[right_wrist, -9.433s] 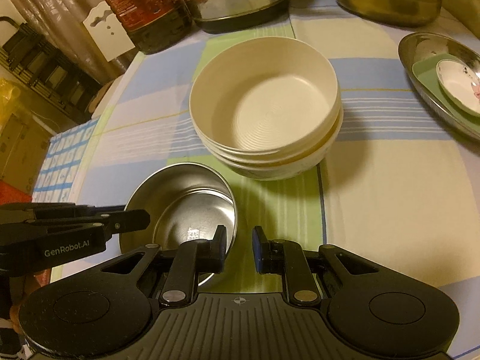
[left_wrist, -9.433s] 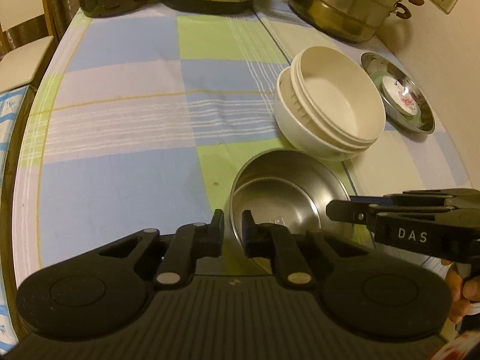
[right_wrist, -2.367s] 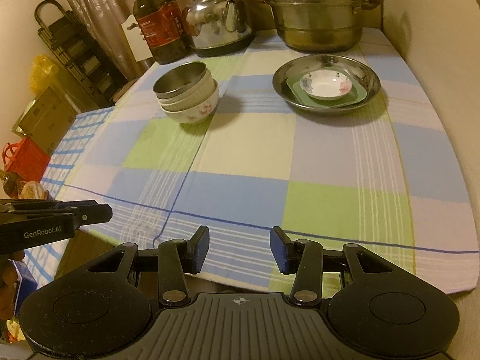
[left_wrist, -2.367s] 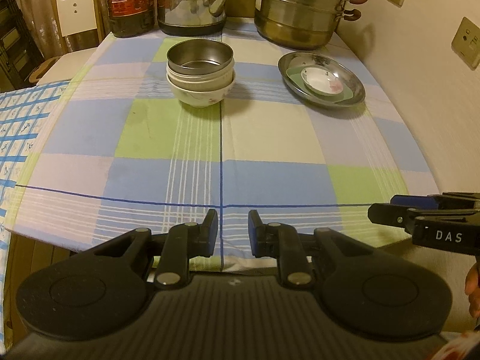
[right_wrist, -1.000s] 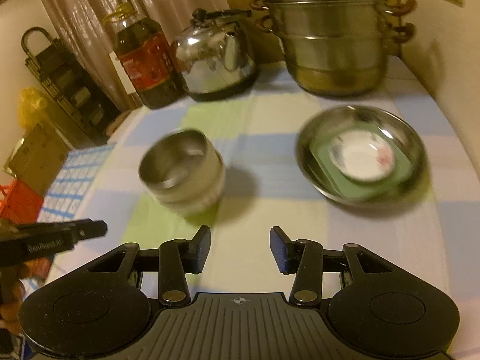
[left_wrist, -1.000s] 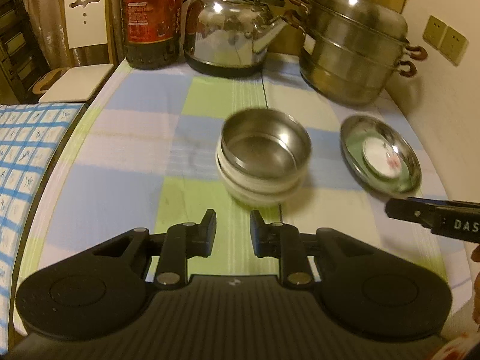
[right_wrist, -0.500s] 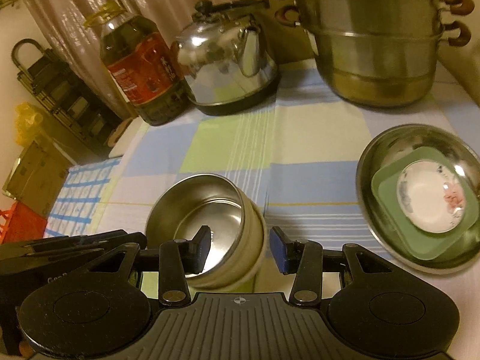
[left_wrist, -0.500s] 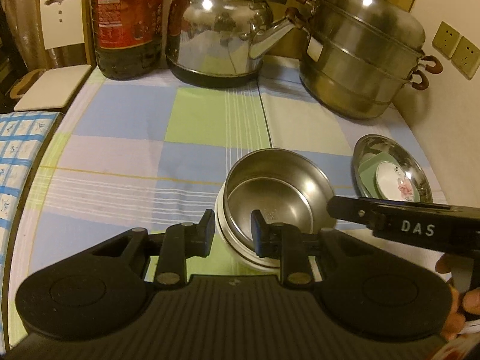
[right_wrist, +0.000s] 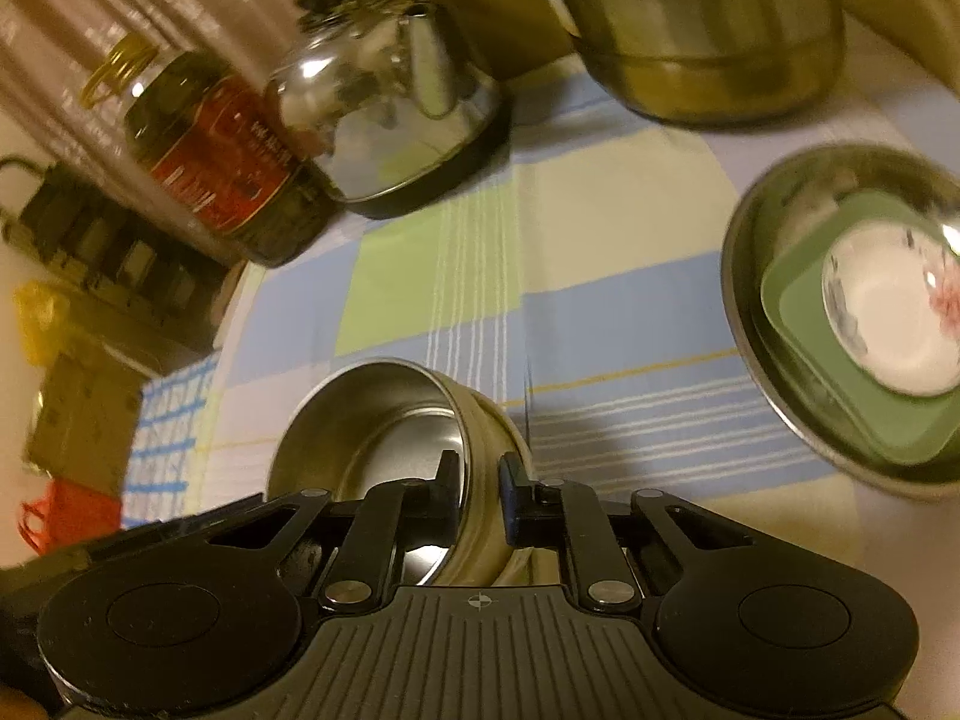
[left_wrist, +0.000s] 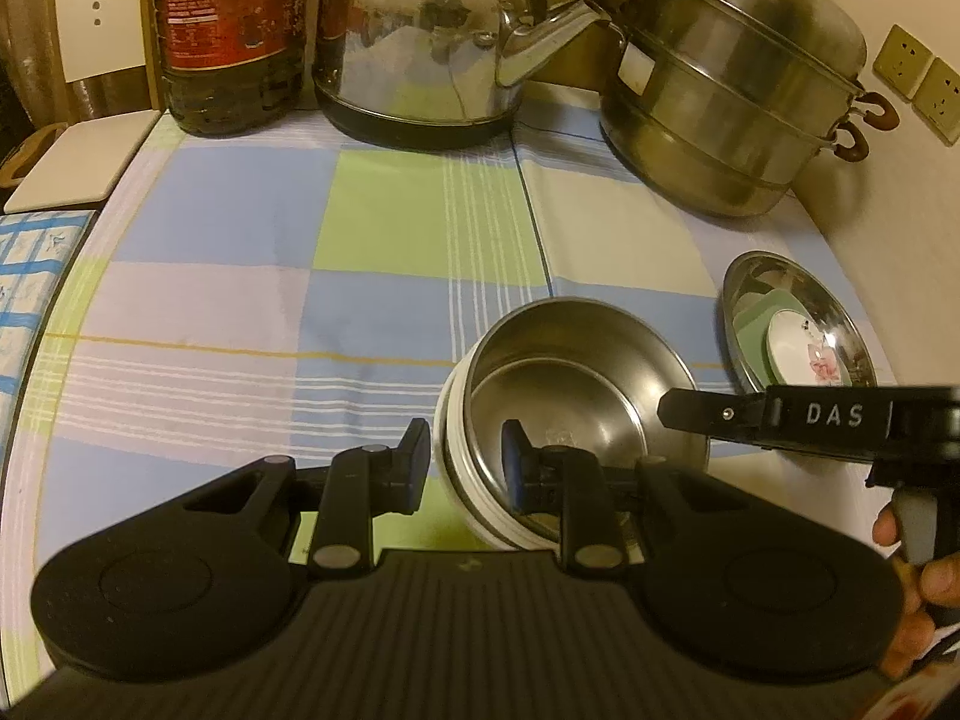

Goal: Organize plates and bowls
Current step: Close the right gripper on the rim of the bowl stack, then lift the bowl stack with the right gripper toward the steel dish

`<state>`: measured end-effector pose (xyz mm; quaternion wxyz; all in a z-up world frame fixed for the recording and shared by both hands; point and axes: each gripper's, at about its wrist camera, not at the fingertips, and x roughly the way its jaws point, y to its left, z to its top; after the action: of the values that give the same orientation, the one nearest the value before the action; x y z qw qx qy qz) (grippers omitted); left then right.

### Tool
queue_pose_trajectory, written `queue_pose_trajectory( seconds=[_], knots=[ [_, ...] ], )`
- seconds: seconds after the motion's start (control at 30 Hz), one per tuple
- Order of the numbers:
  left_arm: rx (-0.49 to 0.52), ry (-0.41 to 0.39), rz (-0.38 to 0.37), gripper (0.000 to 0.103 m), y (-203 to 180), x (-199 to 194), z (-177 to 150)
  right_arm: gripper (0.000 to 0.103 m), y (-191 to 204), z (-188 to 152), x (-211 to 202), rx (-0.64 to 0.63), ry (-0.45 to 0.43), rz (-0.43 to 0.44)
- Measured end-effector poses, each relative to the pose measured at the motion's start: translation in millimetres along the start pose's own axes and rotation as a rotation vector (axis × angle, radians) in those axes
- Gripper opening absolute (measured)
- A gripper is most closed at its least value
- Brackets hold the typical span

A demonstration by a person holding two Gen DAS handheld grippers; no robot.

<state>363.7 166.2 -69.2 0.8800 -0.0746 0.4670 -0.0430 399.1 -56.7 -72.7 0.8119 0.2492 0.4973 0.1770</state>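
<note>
A steel bowl (left_wrist: 576,384) sits on top of a stack of white bowls (left_wrist: 450,450) on the checked tablecloth. My left gripper (left_wrist: 465,456) is open and straddles the near left rim of the stack. My right gripper (right_wrist: 480,480) has closed on the right wall of the stack (right_wrist: 486,450), one finger inside the steel bowl (right_wrist: 372,420) and one outside. It also shows in the left wrist view (left_wrist: 720,414). A steel plate (right_wrist: 774,372) holds a green dish (right_wrist: 840,372) and a small white flowered saucer (right_wrist: 888,324) to the right.
A kettle (left_wrist: 420,48), an oil bottle (left_wrist: 228,30) and a stacked steel steamer pot (left_wrist: 732,102) stand along the back. The wall with sockets (left_wrist: 918,78) is on the right. The table's left edge (left_wrist: 36,348) drops beside a blue-checked cloth.
Both grippers have moved in to the bowl stack. My right gripper has narrowed onto the stack's right wall; my left now straddles the near rim.
</note>
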Motion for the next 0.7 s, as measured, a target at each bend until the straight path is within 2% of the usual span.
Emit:
queue_pose_trajectory(
  seconds=[0.13, 0.3, 0.37, 0.47, 0.7],
  knots=[
    [0.002, 0.013, -0.005, 0.022, -0.2, 5.9, 1.8, 0.012, -5.0, 5.0, 0.8, 0.038, 0.019, 0.013],
    [0.001, 0.032, -0.007, 0.022, 0.4, 11.6, 2.4, 0.013, 8.5, 4.2, 0.6, -0.072, 0.029, -0.045],
    [-0.003, 0.039, -0.009, 0.022, 0.3, 14.2, 2.9, 0.016, 15.6, 1.2, 2.1, -0.132, 0.036, -0.089],
    [-0.010, 0.050, -0.014, 0.022, 1.3, 18.7, 3.5, 0.029, 20.5, -2.9, 5.0, -0.183, 0.034, -0.134],
    [-0.013, 0.083, 0.005, 0.022, 3.3, 31.3, 5.0, 0.030, 15.5, -1.6, 19.9, -0.144, 0.068, -0.139]
  ],
)
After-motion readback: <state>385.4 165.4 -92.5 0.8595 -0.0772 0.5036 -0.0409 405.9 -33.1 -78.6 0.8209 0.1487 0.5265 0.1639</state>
